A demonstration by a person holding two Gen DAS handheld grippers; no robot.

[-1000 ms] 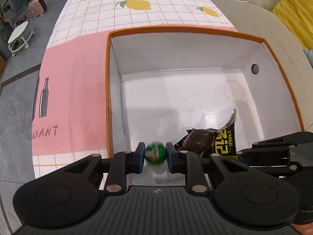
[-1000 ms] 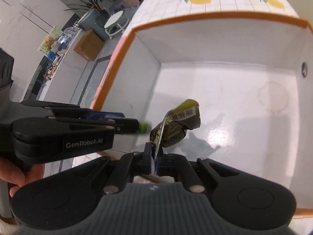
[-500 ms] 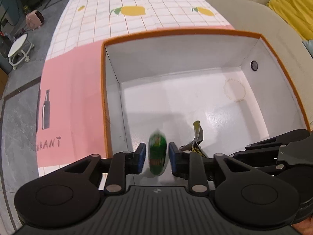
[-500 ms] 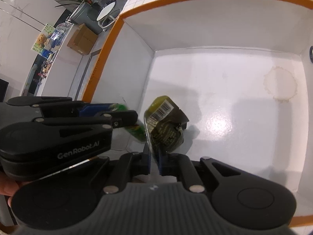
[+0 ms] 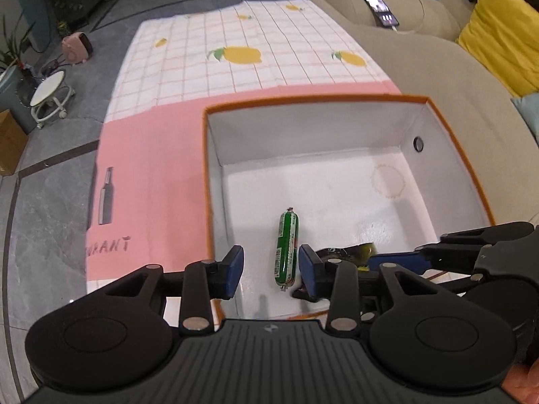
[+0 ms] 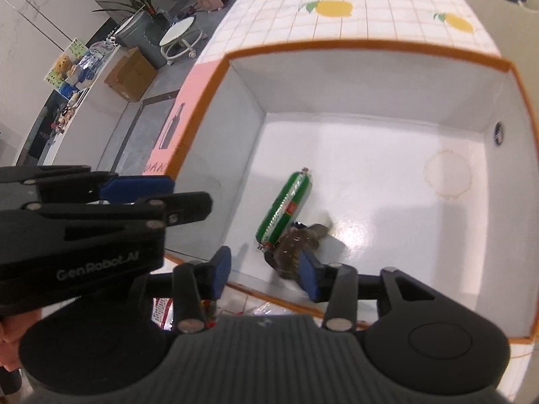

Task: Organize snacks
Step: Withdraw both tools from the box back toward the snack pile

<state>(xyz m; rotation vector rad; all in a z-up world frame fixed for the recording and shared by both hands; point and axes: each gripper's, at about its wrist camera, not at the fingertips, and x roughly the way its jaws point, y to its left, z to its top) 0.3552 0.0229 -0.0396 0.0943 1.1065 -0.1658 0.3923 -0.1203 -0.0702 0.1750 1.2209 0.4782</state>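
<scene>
In box (image 5: 448,134), sausage (image 5: 287,248) lies below left gripper (image 5: 271,271), jaws just opened, empty

Dark snack packet (image 5: 350,254): mostly hidden behind the left gripper's right finger in the left wrist view; print unreadable.
Red-printed wrappers (image 6: 161,309): lower left of the right wrist view, largely covered by the gripper body.
Box (image 6: 518,77): near rim cut off by gripper bodies.
Phone (image 5: 380,10): screen content too small to tell.
</scene>
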